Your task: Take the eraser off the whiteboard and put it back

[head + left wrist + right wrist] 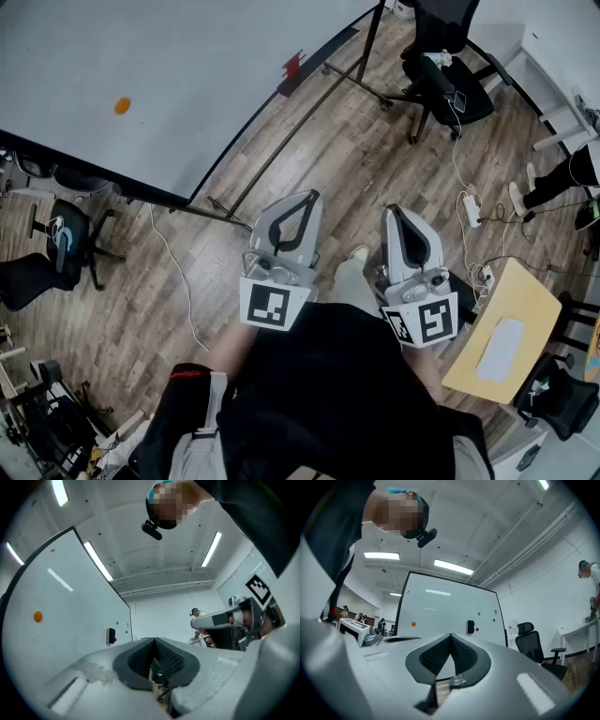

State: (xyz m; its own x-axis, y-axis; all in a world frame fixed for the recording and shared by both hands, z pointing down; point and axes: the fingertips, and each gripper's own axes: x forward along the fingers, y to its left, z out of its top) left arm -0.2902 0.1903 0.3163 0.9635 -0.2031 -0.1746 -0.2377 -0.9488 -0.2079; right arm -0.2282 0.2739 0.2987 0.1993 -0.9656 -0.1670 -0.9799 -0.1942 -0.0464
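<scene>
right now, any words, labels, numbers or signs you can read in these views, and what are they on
No readable text in any view.
Cube on the left gripper: black and white square pattern, no letters.
Cube on the right gripper: same kind of pattern, no letters.
Small dark mark near the right edge of the whiteboard: too small to read.
Eraser: no label visible.

Wood floor (375, 169), black office chair (464, 98), ceiling lights (452, 567).
</scene>
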